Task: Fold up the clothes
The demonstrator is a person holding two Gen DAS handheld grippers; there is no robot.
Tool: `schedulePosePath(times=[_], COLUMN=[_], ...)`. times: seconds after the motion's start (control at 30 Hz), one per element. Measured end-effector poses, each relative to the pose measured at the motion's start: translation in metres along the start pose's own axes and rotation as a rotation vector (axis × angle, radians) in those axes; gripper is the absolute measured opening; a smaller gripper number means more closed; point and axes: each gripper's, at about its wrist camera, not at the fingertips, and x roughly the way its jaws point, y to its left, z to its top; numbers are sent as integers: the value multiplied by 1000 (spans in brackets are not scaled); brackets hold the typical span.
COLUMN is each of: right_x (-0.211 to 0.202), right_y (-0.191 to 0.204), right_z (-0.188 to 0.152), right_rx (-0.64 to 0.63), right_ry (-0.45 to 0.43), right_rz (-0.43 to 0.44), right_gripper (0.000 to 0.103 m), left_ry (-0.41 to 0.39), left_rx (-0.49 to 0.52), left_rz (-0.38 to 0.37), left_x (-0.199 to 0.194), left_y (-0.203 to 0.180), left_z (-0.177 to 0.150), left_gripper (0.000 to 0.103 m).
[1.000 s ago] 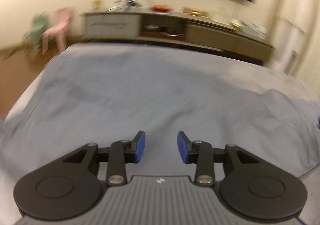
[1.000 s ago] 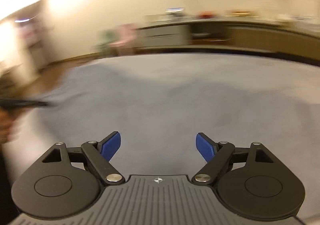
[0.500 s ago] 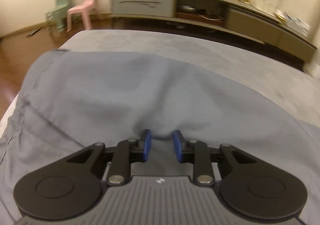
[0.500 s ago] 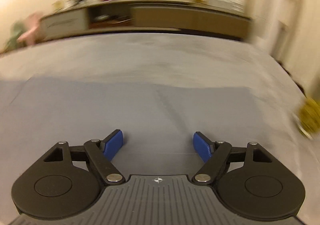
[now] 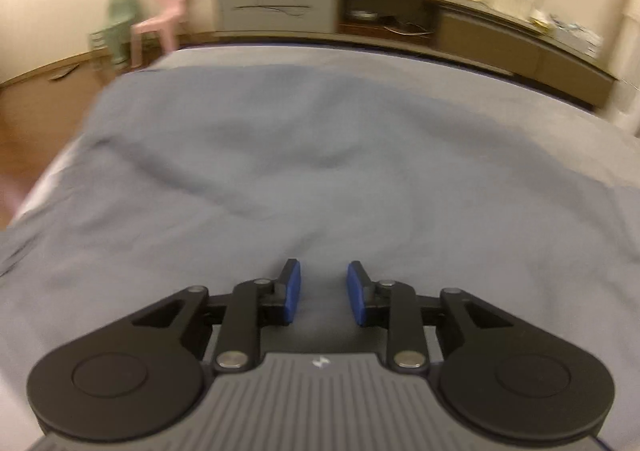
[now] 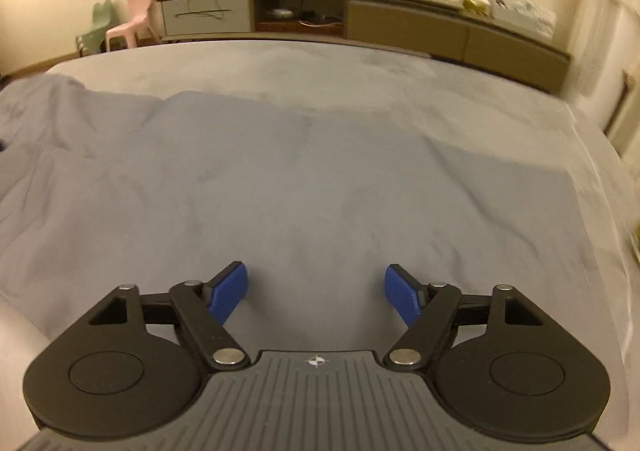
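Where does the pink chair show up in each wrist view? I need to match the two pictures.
Left wrist view: the pink chair stands upper left, against the far wall, beyond the bed's far left corner.
Right wrist view: the pink chair is again upper left, smaller and nearer the picture's left edge.
Shared landmark: the long low cabinet runs along the wall just right of the chair in both.

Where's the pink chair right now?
The pink chair stands upper left in both views, beside a green chair, left of the long cabinet.
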Motion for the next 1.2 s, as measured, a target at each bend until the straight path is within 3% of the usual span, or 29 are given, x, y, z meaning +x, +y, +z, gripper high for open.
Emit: schedulePosePath(times=[0.2, 0.3, 0.33, 0.4, 0.53, 0.63, 0.7, 0.8, 0.9, 1.0, 1.1, 1.2], right_x=[-24, -25, -23, -30, -33, -25, -25, -28, -34, -39, -40, -34], right_y=[-46, -28, -17, 11, 59, 76, 62, 40, 43, 79, 129, 162], right_z=[-20, -22, -20, -21, -26, -37, -36, -38, -40, -29, -20, -17], right_rx=[65, -24, -46, -57, -35, -84, -58, -6, 6, -9, -65, -103], right_ry=[23, 10, -9, -76, -95, -41, -29, -24, -47, -133, -158, -127], right_rz=[-135, -266, -270, -183, 35, 48, 23, -49, -102, 21, 152, 246], right_gripper=[79, 80, 79, 79, 79, 82, 84, 85, 79, 79, 78, 77], left_ry=[5, -27, -37, -59, -87, -99, -120, -159, -198, -284, -406, -359], left_rx=[-149, -310, -359, -423, -586, -715, -774, -771, -760, -680, -472, -348], left_rz=[142, 138, 126, 113, 83, 89, 105, 107, 91, 144, 199, 51], left_x=[-38, -56, -59, -66, -74, -80, -84, -95, -104, -118, -139, -124], left_y=[96, 144, 153, 168, 197, 217, 231, 228, 221, 200, 148, 109], left_z=[-35, -53, -53, -60, -76, -92, -100, -102, -101, -90, -77, -71], left_gripper=[27, 10, 11, 11, 11, 12, 9, 38, 37, 37, 39, 45])
